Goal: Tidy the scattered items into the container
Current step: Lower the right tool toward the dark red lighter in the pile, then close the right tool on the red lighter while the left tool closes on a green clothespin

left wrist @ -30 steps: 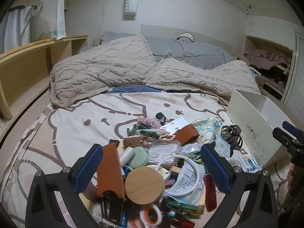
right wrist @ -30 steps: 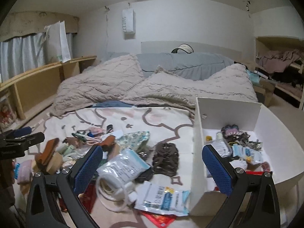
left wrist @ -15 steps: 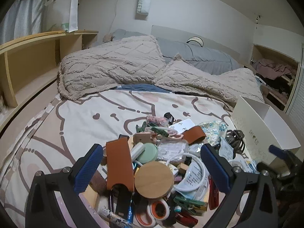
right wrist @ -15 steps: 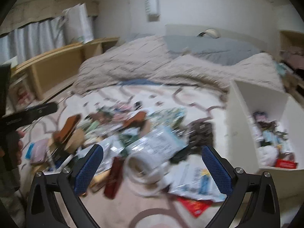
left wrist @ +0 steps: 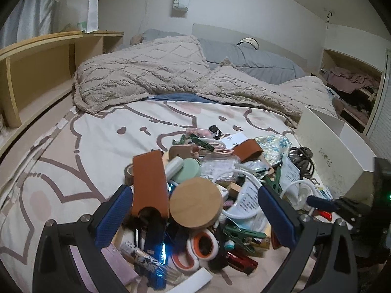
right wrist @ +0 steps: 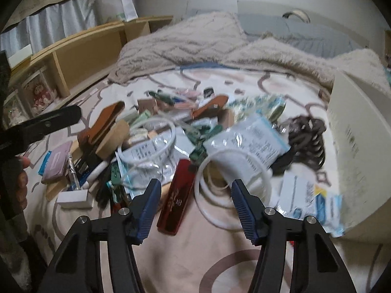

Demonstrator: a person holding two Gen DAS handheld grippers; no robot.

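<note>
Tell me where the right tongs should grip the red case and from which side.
Grip the red case across its narrow width, near the end closest to the right tongs, coming straight down from above. It lies flat on the bed with that end clear; its far end runs into the pile and the white ring crowds its right side.

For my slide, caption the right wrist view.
Open right gripper hovers above a red case and white ring beside the white box.

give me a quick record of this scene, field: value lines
setting: bed with cartoon-print sheet
clutter: mixed pile of small items, mid-bed
container: white box, right of the pile
left tool: open, over round wooden lid and brown leather case
right tool: open, nothing held, near red case and white cable coil
</note>
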